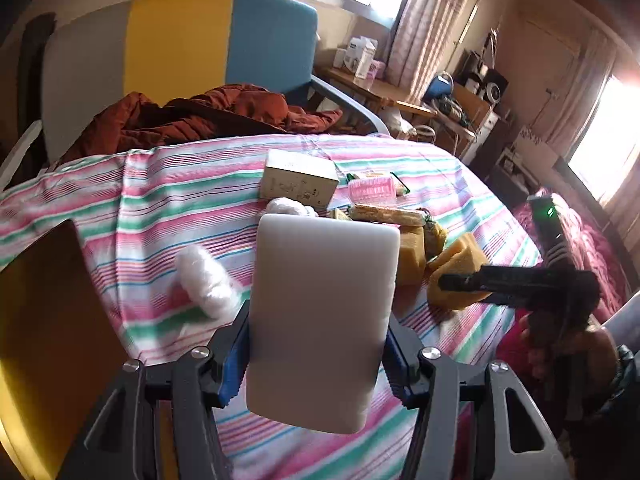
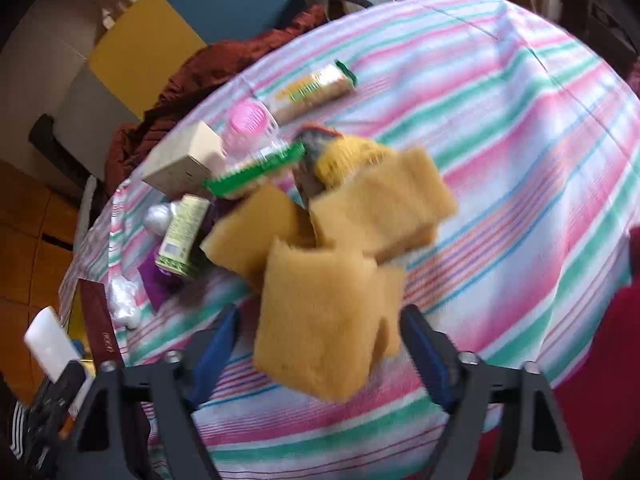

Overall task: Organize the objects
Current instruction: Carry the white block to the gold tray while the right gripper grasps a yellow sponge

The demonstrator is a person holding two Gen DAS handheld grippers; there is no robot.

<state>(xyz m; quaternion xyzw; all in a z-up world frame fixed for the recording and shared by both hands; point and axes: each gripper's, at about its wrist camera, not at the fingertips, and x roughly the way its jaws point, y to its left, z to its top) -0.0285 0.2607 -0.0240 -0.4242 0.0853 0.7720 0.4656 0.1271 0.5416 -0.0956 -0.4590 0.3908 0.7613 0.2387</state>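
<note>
Left gripper clamps stiff, light white foam block; right gripper squeezes soft yellow sponge by its sides.

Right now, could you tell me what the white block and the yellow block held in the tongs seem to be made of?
White rectangular block: probably dense foam or plastic, matte and smooth, with rounded corners. Yellow porous block: likely sponge foam, with a rough, fuzzy surface.

No print reads clearly to me. Gold lettering on the maroon book at eight o'clock is blurred; markings on the beige box at twelve are illegible.
</note>
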